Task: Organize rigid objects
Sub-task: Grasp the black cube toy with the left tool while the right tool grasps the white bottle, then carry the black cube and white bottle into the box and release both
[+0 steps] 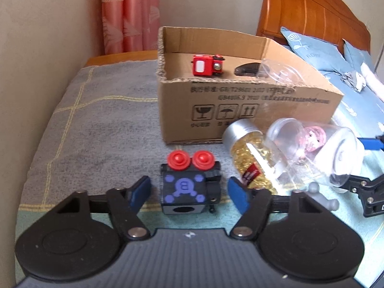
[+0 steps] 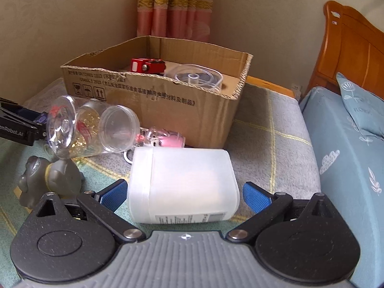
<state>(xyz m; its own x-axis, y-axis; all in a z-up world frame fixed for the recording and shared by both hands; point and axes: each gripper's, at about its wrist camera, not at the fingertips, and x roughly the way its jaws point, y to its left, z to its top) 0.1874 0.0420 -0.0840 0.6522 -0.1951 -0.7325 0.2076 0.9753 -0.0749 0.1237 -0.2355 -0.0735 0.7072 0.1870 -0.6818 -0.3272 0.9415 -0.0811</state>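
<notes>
An open cardboard box (image 1: 240,110) (image 2: 168,110) stands on the bed and holds a red toy car (image 1: 207,65) (image 2: 147,65) and a clear plastic lid (image 2: 196,78). My left gripper (image 1: 189,192) is open, its blue pads on either side of a black toy block (image 1: 189,190) with two red knobs; they do not touch it. My right gripper (image 2: 183,195) is open around a white plastic jar (image 2: 182,184) lying on its side. A gold-flake bottle (image 1: 249,158) and a clear jar (image 1: 312,151) (image 2: 96,129) lie in front of the box.
A grey figurine (image 2: 48,180) lies left of the white jar, and a pink toy (image 2: 165,139) lies behind it. A grey-green blanket (image 1: 96,132) covers the bed. Blue pillows (image 2: 360,110) and a wooden headboard (image 1: 312,12) are on the right. Wall and curtains are behind.
</notes>
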